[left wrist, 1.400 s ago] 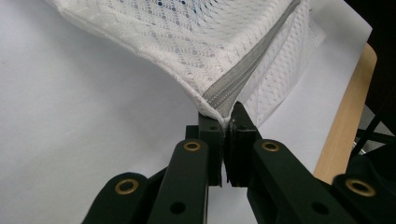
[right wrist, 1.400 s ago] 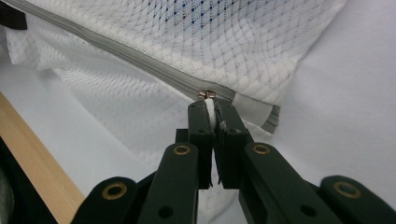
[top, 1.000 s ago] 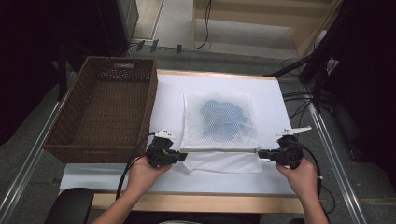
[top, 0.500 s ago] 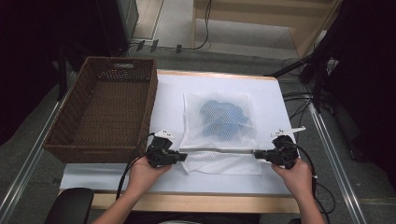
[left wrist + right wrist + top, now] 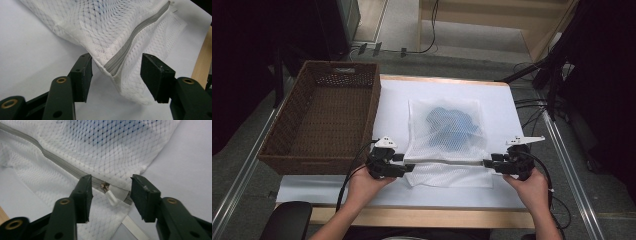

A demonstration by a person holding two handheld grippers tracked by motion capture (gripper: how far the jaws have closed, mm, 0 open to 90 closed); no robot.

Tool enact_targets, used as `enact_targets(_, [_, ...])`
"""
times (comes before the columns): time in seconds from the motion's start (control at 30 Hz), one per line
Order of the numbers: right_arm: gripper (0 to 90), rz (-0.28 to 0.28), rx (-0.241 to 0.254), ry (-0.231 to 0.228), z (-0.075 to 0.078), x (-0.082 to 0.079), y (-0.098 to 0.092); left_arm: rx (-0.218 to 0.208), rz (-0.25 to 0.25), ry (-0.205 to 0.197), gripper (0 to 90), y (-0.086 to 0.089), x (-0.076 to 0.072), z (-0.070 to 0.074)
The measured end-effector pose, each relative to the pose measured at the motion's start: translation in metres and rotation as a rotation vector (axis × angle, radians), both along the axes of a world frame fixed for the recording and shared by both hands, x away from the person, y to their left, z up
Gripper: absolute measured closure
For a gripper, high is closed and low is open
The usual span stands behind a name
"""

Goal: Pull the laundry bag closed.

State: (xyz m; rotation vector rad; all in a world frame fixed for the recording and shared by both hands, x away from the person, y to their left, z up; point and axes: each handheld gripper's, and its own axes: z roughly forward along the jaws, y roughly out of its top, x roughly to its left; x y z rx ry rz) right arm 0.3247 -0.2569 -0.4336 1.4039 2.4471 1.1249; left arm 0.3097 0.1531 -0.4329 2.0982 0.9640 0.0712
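White mesh laundry bag (image 5: 447, 140) lies flat on the white-covered bench (image 5: 522, 200), just right of the brown wicker basket (image 5: 324, 120); a blue garment (image 5: 451, 125) shows through the mesh in the bag's far half. The grey zipper (image 5: 447, 161) runs across the bag near its near edge, with a flap of mesh lying beyond it toward the person. Left gripper (image 5: 408, 167) sits at the bag's left end of the zipper, between bag and basket; its fingers (image 5: 83, 72) have just been opening and stand spread, the bag's corner and zipper end (image 5: 112, 71) between them, pads not pressing. Right gripper (image 5: 488, 163) sits at the bag's right end of the zipper; its fingers (image 5: 143, 196) have likewise just been opening and stand spread around the zipper slider with its white pull tab (image 5: 110, 196), clear of both. Each gripper is held by one hand near the bag's near edge.
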Motion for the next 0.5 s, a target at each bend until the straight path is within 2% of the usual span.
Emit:
enact_targets(0.1, [46.0, 0.011, -0.021, -0.056, 0.004, -0.002, -0.001, -0.010, 0.004, -0.005, 40.0, 0.002, -0.001, 0.002])
enact_targets(0.37, [40.3, -0.031, -0.003, -0.075, 0.005, 0.001, -0.011, -0.049, 0.010, -0.015, 37.5, 0.009, -0.001, 0.007])
enact_targets(0.5, [40.6, -0.041, -0.014, -0.116, 0.007, 0.000, -0.015, -0.045, 0.005, -0.020, 37.5, 0.010, -0.002, 0.009])
